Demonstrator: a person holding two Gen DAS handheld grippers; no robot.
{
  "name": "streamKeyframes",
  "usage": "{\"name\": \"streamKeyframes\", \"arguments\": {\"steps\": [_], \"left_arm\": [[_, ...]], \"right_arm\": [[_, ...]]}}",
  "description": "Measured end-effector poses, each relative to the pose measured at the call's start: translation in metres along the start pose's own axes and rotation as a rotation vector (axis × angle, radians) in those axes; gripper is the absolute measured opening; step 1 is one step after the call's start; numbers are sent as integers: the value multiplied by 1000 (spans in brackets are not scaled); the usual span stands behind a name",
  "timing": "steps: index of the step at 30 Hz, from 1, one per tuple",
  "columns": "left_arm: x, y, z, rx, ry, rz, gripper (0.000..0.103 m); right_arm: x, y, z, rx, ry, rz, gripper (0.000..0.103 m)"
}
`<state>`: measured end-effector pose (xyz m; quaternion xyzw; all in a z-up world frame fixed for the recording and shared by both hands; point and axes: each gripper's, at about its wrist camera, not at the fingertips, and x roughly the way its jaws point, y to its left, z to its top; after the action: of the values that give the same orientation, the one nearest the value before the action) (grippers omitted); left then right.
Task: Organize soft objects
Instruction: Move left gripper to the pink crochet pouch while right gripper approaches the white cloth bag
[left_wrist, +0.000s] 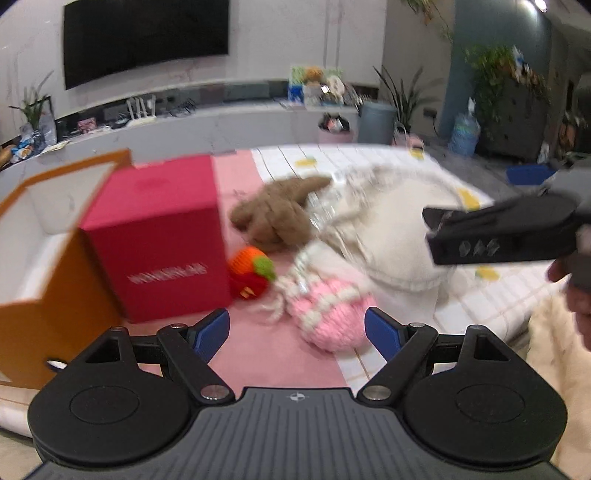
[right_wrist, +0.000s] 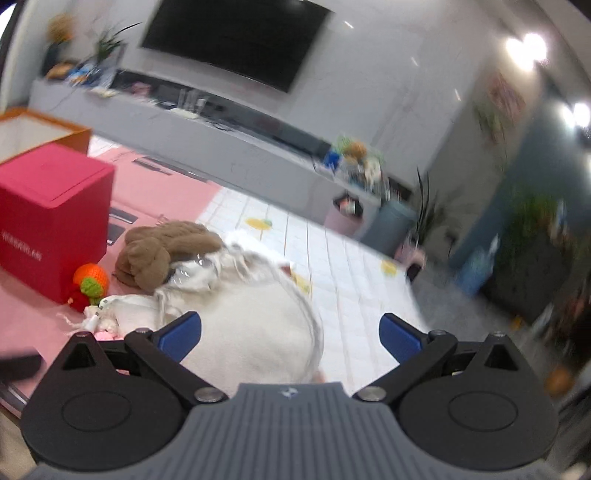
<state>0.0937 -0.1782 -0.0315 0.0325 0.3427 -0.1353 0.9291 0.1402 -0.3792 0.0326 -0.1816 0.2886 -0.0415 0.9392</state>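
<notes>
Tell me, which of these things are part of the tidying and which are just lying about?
Part of the job:
- brown plush
- white cushion
- pink knitted hat
- orange knitted toy
- orange box, open, a likely container
- left tool and right tool, both open

Just lying about:
- red box
- television
- grey bin

White wall with dark television (right_wrist: 236, 40) above a long grey console (left_wrist: 207, 122); potted plants (left_wrist: 406, 96) at right; ceiling lights (right_wrist: 526, 50), apparently, far right.
</notes>
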Motion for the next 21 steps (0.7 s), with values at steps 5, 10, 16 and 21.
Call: {"name": "streamKeyframes", "arguments": {"steps": [5, 10, 16, 21], "left_arm": [[28, -18, -15, 19, 0, -3, 97], [35, -28, -27, 59, -50, -37, 97], [48, -38, -27, 41, -107, 21, 97], [57, -26, -29, 19, -68, -51, 83]], "right_arm": [[6, -2, -18, -8, 46, -12, 100], [19, 5, -19, -54, 45, -25, 100], [37, 9, -25, -84, 99, -49, 100], [36, 6, -27, -57, 116, -57, 100]]}}
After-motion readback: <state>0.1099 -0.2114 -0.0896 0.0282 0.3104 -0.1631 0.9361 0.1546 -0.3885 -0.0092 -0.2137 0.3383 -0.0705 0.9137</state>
